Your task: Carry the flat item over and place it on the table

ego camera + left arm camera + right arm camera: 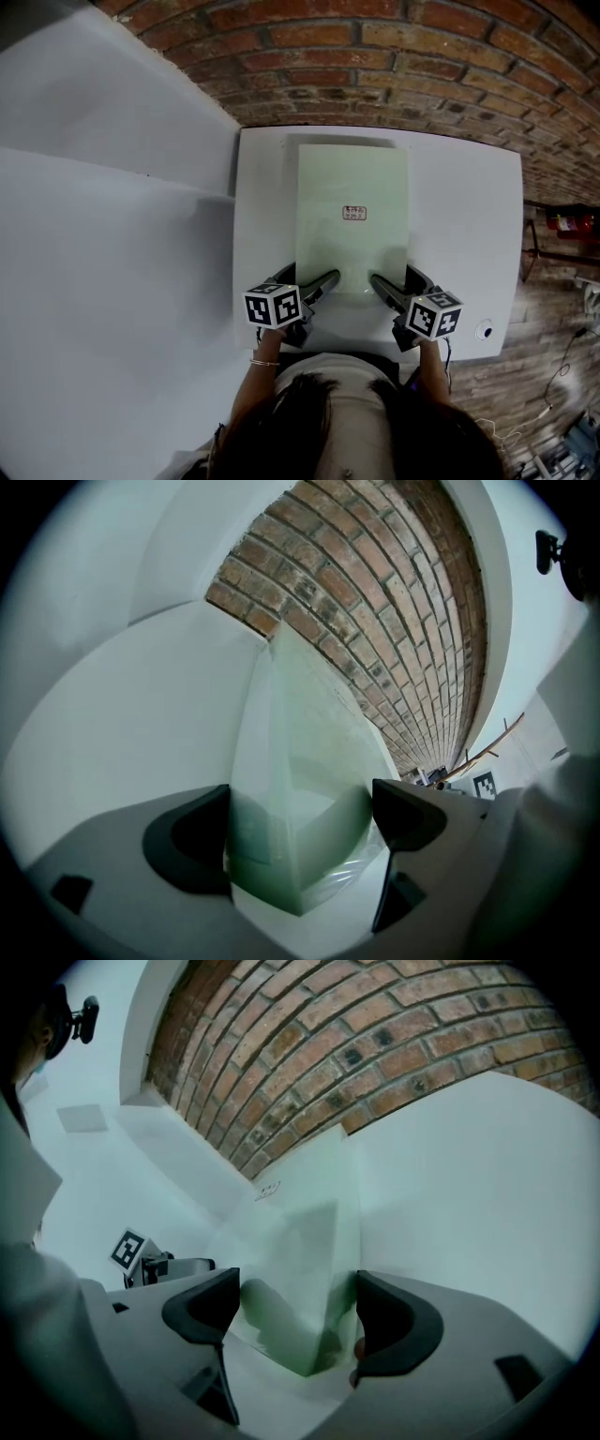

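A pale green, translucent flat sheet (352, 244) with a small printed label lies lengthwise along the middle of the white table (469, 206). My left gripper (311, 281) is at its near left corner and my right gripper (398, 279) at its near right corner. In the left gripper view the sheet's corner (300, 789) sits in the wide gap of the left gripper (300, 819). In the right gripper view the other corner (305, 1279) lies inside the right gripper (295, 1312). Both pairs of jaws stand wide apart, straddling the corners rather than pinching the sheet.
A brick surface (375, 56) runs behind the table's far edge. A large white surface (103, 244) lies to the left. A small round fitting (484, 330) sits at the table's near right corner. Wooden flooring and a red object (562, 223) are on the right.
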The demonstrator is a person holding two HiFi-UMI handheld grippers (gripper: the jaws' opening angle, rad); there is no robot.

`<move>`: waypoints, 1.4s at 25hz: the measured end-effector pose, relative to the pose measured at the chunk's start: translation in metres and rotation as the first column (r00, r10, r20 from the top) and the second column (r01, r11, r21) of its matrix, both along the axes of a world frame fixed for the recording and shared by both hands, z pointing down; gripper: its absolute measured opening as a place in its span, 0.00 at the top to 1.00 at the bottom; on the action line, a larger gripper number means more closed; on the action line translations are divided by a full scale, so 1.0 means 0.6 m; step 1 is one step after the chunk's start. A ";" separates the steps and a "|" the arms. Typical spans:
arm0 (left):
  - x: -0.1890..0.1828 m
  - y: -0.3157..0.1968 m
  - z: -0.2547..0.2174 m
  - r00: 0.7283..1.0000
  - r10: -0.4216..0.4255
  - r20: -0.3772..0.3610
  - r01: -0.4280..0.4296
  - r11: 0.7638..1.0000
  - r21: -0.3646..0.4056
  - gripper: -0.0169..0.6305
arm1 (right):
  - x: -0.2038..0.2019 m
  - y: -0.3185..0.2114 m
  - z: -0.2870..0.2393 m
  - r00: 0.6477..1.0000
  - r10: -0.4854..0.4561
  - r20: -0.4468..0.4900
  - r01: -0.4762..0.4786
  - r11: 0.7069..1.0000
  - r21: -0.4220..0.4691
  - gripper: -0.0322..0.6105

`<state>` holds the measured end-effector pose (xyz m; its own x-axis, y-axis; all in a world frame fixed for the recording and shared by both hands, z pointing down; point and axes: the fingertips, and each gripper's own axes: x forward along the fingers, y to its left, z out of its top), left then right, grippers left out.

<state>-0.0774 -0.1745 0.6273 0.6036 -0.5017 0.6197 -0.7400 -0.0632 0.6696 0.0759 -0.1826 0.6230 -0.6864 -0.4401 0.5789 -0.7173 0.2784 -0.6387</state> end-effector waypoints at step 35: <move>-0.021 0.004 -0.025 0.980 0.016 0.201 -0.040 0.992 0.116 0.27 | 0.011 0.004 -0.025 0.999 0.048 -0.024 -0.047 0.996 0.071 0.37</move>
